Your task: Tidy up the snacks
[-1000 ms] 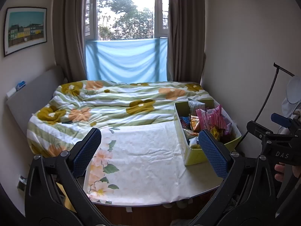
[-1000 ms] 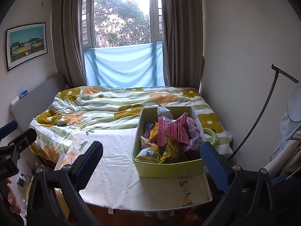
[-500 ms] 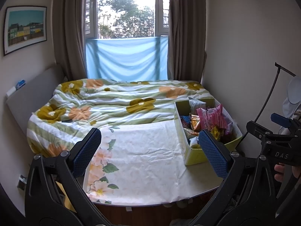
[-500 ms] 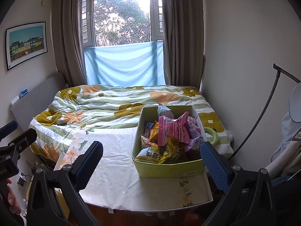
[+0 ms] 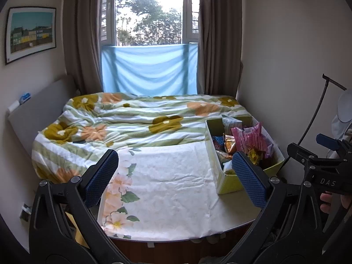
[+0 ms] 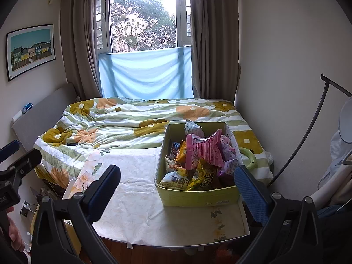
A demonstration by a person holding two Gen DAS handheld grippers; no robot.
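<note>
A yellow-green cardboard box [image 6: 198, 195] full of snack packets stands on the right part of a small table; in the left wrist view the box [image 5: 228, 183] sits at the right. A large pink packet [image 6: 205, 150] sticks up in the middle, with yellow and white packets [image 6: 176, 179] in front. My right gripper [image 6: 179, 184] is open, held back from the table, its fingers framing the box. My left gripper [image 5: 176, 176] is open too, over the bare tablecloth left of the box. Nothing is between either pair of fingers.
The table [image 6: 136, 198] has a white floral cloth and stands against a bed with a flowered quilt [image 6: 123, 123]. A wall runs close on the right, with a black stand [image 6: 308, 132]. A green ring [image 6: 248, 156] lies behind the box.
</note>
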